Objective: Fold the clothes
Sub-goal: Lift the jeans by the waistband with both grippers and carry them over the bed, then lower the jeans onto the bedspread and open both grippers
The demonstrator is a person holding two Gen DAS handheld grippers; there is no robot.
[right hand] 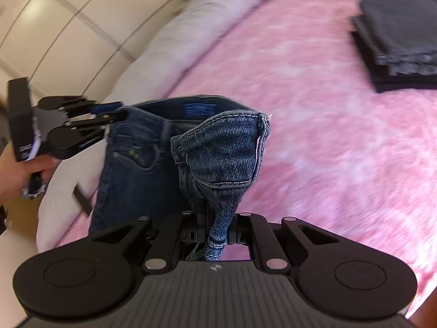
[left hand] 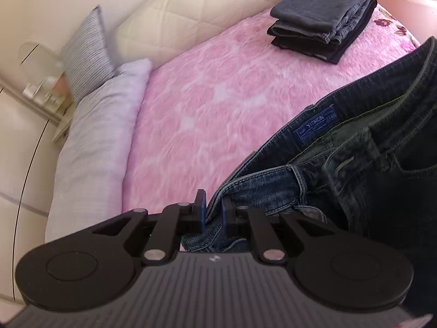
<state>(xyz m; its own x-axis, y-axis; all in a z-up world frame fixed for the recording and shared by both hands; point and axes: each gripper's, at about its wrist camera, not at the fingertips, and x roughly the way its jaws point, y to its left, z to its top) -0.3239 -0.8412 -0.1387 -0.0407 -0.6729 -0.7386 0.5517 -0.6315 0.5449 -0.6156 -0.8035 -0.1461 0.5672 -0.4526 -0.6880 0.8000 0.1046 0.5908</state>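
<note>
A pair of dark blue jeans [left hand: 355,164] hangs in the air above the pink bed, waistband up, with a blue label inside. My left gripper [left hand: 213,213] is shut on one end of the waistband. My right gripper [right hand: 217,232] is shut on the other end of the jeans [right hand: 218,153]. The left gripper [right hand: 109,114] also shows in the right wrist view, at the left, pinching the waistband. A stack of folded dark jeans [left hand: 322,19] lies at the far side of the bed; it also shows in the right wrist view [right hand: 398,41].
A fluffy pink blanket [left hand: 218,95] covers the bed. A lilac pillow [left hand: 98,136], a grey striped cushion [left hand: 87,52] and a cream quilted pillow [left hand: 177,8] lie along the cream headboard [right hand: 68,27]. A nightstand with small items [left hand: 46,82] stands at the left.
</note>
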